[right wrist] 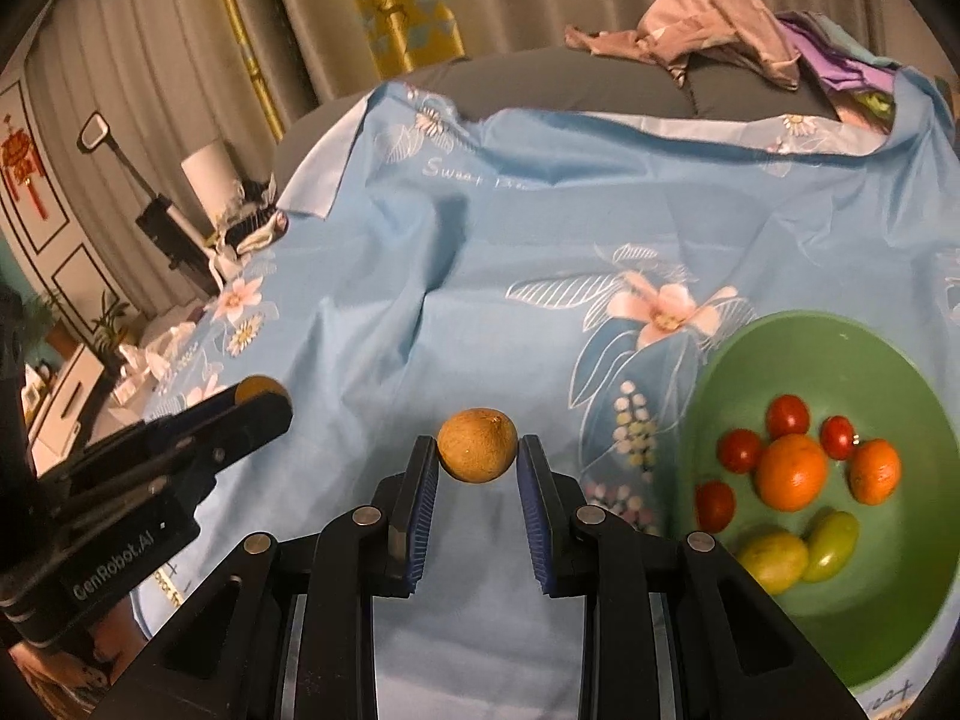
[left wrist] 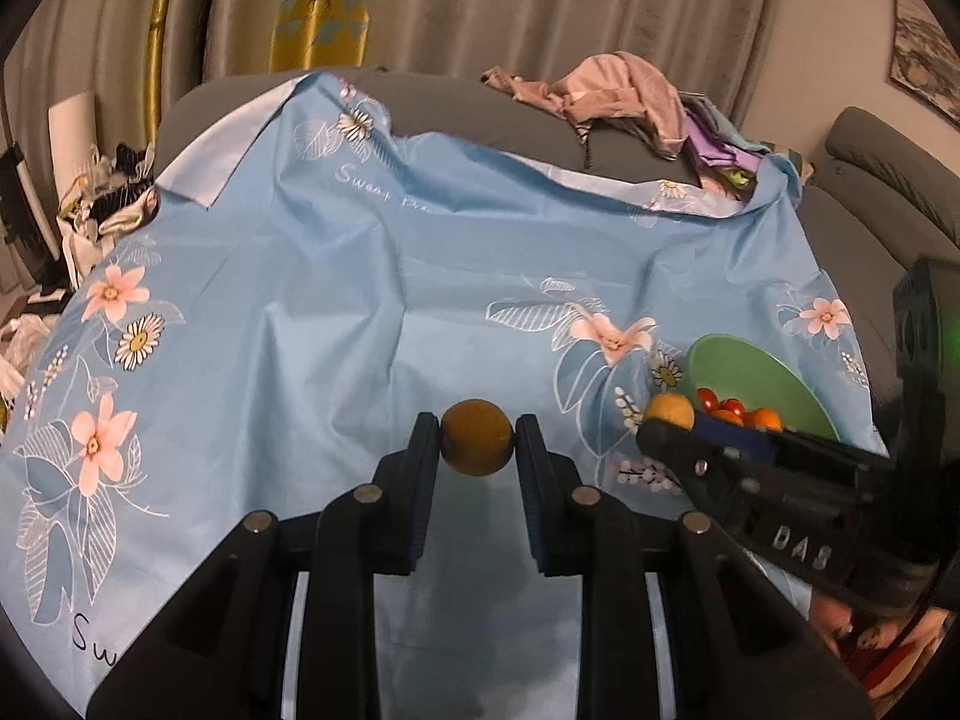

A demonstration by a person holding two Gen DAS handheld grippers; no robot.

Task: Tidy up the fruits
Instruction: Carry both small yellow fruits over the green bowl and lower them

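Note:
My left gripper [left wrist: 477, 438] is shut on a small round brown fruit [left wrist: 477, 437], held above the blue floral cloth [left wrist: 336, 276]. My right gripper [right wrist: 477, 447] is shut on a second round brown fruit [right wrist: 477, 445], held just left of the green bowl [right wrist: 870, 354]. The bowl holds two oranges [right wrist: 791, 471], several cherry tomatoes [right wrist: 787, 415] and two yellow-green fruits [right wrist: 831, 546]. In the left wrist view the right gripper [left wrist: 672, 420] shows at the right with its fruit [left wrist: 671, 409] before the bowl [left wrist: 750, 360]. In the right wrist view the left gripper [right wrist: 258, 399] shows at the left.
The cloth [right wrist: 480, 252] covers a grey sofa seat [left wrist: 480, 102]. A heap of pink and purple clothes [left wrist: 630, 102] lies at the back right. Grey curtains hang behind. Clutter and a white bag [left wrist: 102, 204] stand on the floor at the left.

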